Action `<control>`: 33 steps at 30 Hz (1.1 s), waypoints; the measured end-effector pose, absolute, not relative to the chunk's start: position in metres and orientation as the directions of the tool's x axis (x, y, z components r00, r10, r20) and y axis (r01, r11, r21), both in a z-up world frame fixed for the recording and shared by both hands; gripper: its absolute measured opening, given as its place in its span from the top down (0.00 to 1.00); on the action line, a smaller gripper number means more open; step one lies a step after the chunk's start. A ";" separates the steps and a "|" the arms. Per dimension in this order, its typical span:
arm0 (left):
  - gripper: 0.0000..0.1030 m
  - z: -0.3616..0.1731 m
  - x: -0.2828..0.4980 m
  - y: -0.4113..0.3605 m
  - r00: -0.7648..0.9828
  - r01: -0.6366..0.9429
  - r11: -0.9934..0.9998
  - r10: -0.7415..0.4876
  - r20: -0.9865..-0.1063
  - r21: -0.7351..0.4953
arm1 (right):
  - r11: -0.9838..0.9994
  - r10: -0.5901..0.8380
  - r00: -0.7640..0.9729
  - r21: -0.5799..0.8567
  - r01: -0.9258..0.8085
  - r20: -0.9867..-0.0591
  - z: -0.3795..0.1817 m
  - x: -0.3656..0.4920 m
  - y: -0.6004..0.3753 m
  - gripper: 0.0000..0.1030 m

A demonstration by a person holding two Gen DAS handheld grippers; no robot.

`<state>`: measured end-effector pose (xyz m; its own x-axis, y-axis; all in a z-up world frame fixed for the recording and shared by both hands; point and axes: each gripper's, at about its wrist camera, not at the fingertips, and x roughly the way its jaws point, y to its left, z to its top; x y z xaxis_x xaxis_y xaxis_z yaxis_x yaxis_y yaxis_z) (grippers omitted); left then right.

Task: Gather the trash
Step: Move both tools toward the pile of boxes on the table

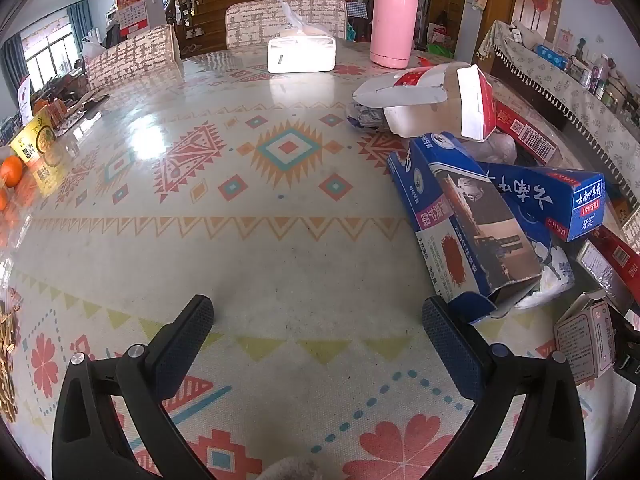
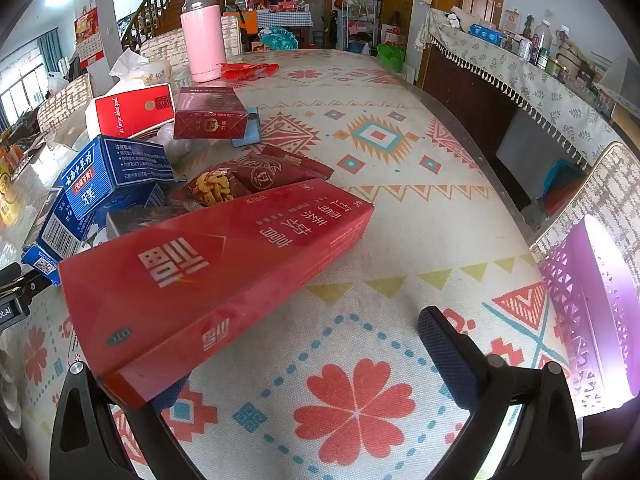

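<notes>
Open patterned desk (image 1: pixel 280 240) lies ahead of the left tongs (image 1: pixel 318 320), bare as far as a tissue pack (image 1: pixel 301 54) and pink flask (image 1: pixel 393 20). Heaped cartons (image 1: pixel 472 216) crowd their right side. A long red carton (image 2: pixel 216 272) hems in the right tongs (image 2: pixel 304 352) on the left; a purple basket (image 2: pixel 592 312) stands near on the right.

Patterned table (image 1: pixel 280 240): pink flask (image 1: pixel 393 20), tissue pack (image 1: pixel 301 53), carton pile (image 1: pixel 480 208)

One pink flask (image 1: pixel 394 20) – two blue cartons (image 1: pixel 472 216).
</notes>
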<state>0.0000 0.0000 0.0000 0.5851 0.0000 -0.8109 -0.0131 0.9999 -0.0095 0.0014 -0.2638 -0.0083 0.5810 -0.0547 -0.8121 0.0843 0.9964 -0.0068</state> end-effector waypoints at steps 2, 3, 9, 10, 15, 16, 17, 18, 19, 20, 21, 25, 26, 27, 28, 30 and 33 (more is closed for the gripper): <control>0.00 0.000 0.000 0.000 0.584 -0.013 1.000 0.000 -0.812 -0.009 | 0.996 -0.055 0.581 -0.007 0.084 -0.812 -0.008 0.002 -0.264 0.00; 0.00 0.000 0.000 0.000 0.584 -0.013 1.000 0.000 -0.812 -0.009 | 0.996 -0.054 0.582 -0.006 0.084 -0.812 -0.009 0.002 -0.264 0.00; 0.00 0.001 0.001 0.000 0.572 -0.012 1.000 0.000 -0.820 -0.009 | 0.996 -0.054 0.582 -0.005 0.084 -0.811 -0.010 0.002 -0.265 0.00; 0.00 0.002 0.002 0.000 0.565 -0.009 1.000 -0.002 -0.825 -0.008 | 0.996 -0.054 0.582 -0.006 0.084 -0.811 -0.010 0.002 -0.265 0.00; 0.00 0.000 0.002 0.000 0.558 0.018 1.000 -0.015 -0.830 -0.006 | 0.997 -0.039 0.570 0.003 0.072 -0.821 -0.010 0.001 -0.266 0.00; 0.00 0.000 0.000 -0.001 0.557 0.027 1.000 -0.019 -0.830 -0.005 | 0.998 -0.030 0.554 0.006 0.064 -0.832 -0.009 0.001 -0.267 0.00; 0.00 0.000 -0.004 0.000 0.556 0.041 0.999 -0.029 -0.830 -0.007 | 0.998 -0.029 0.543 0.004 0.060 -0.839 -0.009 0.001 -0.267 0.00; 0.00 0.000 -0.007 0.000 0.554 0.055 0.998 -0.037 -0.832 -0.008 | 0.998 -0.029 0.532 0.004 0.061 -0.846 -0.009 0.000 -0.266 0.00; 0.00 -0.001 -0.012 -0.001 0.550 0.066 0.998 -0.043 -0.834 -0.009 | 0.998 -0.027 0.523 0.004 0.058 -0.852 -0.009 -0.001 -0.266 0.00; 0.00 0.000 -0.015 -0.001 0.547 0.069 0.998 -0.045 -0.836 -0.009 | 0.999 -0.024 0.518 0.001 0.047 -0.855 -0.011 -0.004 -0.267 0.00; 0.00 0.000 -0.020 0.000 0.539 0.065 0.998 -0.043 -0.841 -0.009 | 0.999 -0.016 0.516 0.002 0.034 -0.857 -0.011 -0.006 -0.267 0.00; 0.00 0.012 -0.045 0.003 0.562 0.055 0.998 -0.048 -0.826 -0.021 | 1.000 -0.014 0.526 0.001 0.028 -0.851 -0.008 -0.027 -0.272 0.00; 0.00 0.017 -0.053 0.004 0.572 0.052 0.998 -0.049 -0.819 -0.023 | 1.000 -0.016 0.530 0.000 0.030 -0.848 -0.007 -0.028 -0.267 0.00; 0.00 0.022 -0.060 0.004 0.576 0.054 0.998 -0.059 -0.816 -0.034 | 0.999 -0.017 0.540 0.002 0.035 -0.842 -0.006 -0.032 -0.268 0.00; 0.00 0.027 -0.067 0.005 0.578 0.060 0.997 -0.077 -0.812 -0.052 | 0.999 -0.017 0.555 0.005 0.038 -0.832 -0.003 -0.041 -0.267 0.00; 0.00 0.035 -0.083 0.005 0.585 0.075 0.994 -0.108 -0.804 -0.079 | 0.999 -0.007 0.589 0.019 0.038 -0.808 0.004 -0.057 -0.267 0.00; 0.00 0.049 -0.111 -0.001 0.632 0.078 0.994 -0.109 -0.767 -0.077 | 0.998 0.012 0.644 0.052 0.044 -0.765 0.015 -0.086 -0.268 0.00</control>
<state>-0.1111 -0.0005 0.0491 0.6320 -0.1091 -0.7673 0.0783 0.9940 -0.0769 -0.0857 -0.2679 0.0155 0.6445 0.0120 -0.7645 0.0437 0.9977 0.0525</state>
